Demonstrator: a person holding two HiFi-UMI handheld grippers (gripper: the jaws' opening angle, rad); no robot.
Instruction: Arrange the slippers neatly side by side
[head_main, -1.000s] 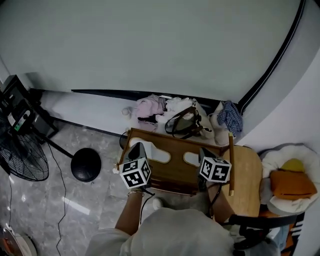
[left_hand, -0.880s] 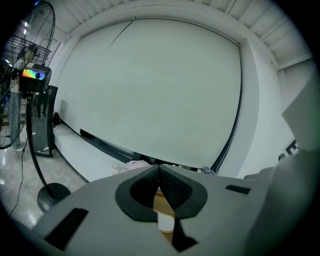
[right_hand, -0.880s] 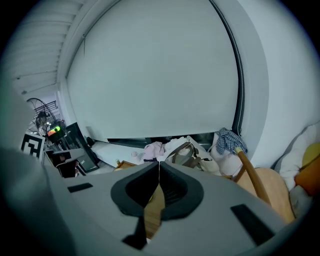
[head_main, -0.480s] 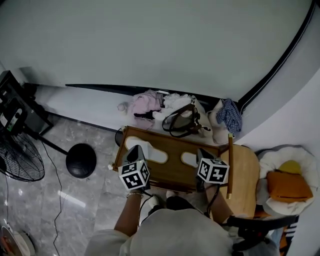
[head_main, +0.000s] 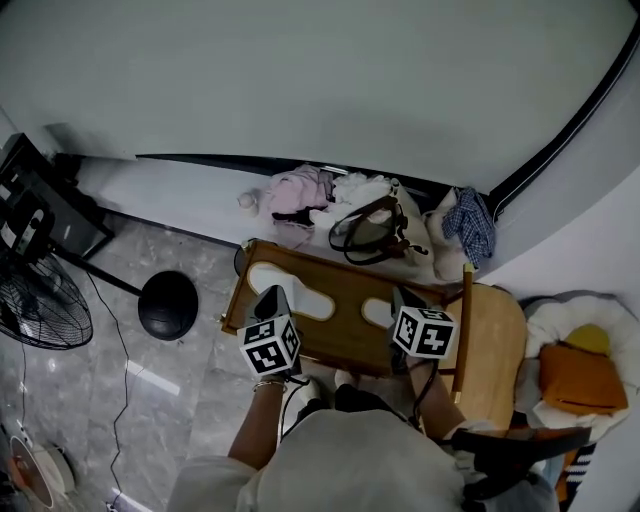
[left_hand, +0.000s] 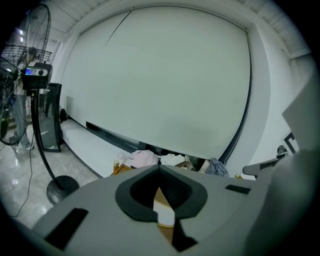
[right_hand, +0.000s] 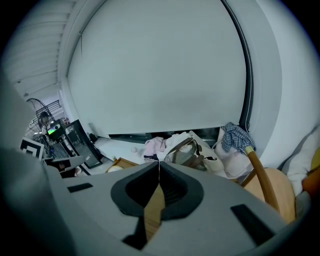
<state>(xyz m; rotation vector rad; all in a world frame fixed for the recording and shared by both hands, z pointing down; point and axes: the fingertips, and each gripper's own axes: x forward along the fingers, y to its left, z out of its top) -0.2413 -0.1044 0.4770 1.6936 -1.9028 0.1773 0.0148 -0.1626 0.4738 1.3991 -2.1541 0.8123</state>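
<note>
Both grippers hover over the near edge of a low wooden bench (head_main: 340, 330). The left gripper (left_hand: 159, 167) has its jaws pressed together with nothing between them. The right gripper (right_hand: 159, 164) likewise shows its jaws meeting at the tips, empty.

Two white slippers lie on the bench, apart from each other. One slipper (head_main: 292, 290) is just ahead of the left gripper, and the other slipper (head_main: 376, 313) is just ahead of the right gripper, toward its inner side.

Beyond the bench, past both grippers, a brown-handled bag (head_main: 368, 232), pink clothes (head_main: 298, 192) and a plaid cloth (head_main: 478, 230) crowd the wall. A fan base (head_main: 167, 305) stands out to the left gripper's left, and a round wooden stool (head_main: 495, 350) sits close on the right gripper's right.
</note>
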